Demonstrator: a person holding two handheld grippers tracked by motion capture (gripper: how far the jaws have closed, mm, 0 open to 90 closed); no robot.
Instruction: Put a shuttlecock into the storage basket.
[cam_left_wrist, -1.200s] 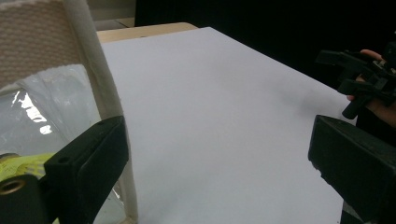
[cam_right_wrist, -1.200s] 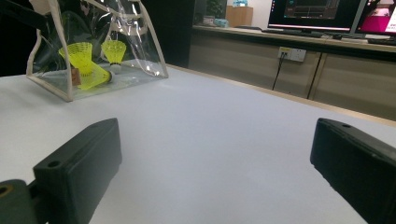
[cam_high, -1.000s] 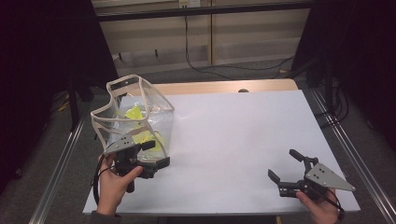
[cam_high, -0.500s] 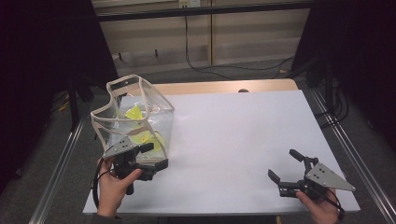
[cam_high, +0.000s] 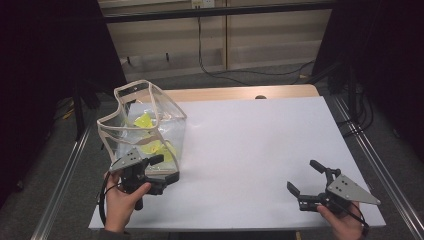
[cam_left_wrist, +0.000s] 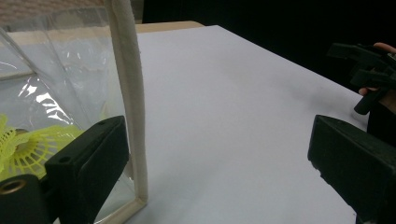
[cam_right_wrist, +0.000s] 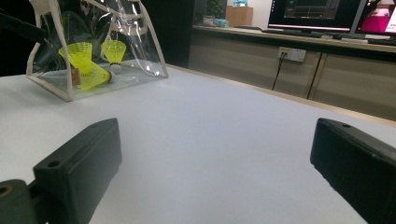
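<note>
A clear plastic bag (cam_high: 145, 125) with beige trim stands upright at the table's left. It holds yellow shuttlecocks (cam_high: 150, 145). My left gripper (cam_high: 165, 168) is open at the bag's near right corner. In the left gripper view the bag's beige edge (cam_left_wrist: 130, 93) rises between the jaws, close to the left jaw, and a shuttlecock (cam_left_wrist: 28, 144) shows through the plastic. My right gripper (cam_high: 302, 174) stands open at the near right of the table, holding nothing. In the right gripper view the bag (cam_right_wrist: 93, 46) sits far off at the upper left, with shuttlecocks (cam_right_wrist: 88, 65) inside.
The white table top (cam_high: 250, 140) stretches between the two grippers. A wooden strip (cam_high: 240, 93) runs along its far edge, and metal rails (cam_high: 370, 150) flank the sides. The right gripper (cam_left_wrist: 369, 70) appears at the left gripper view's upper right.
My left gripper has edged slightly toward the table's near edge beside the bag. The right gripper has not moved.
</note>
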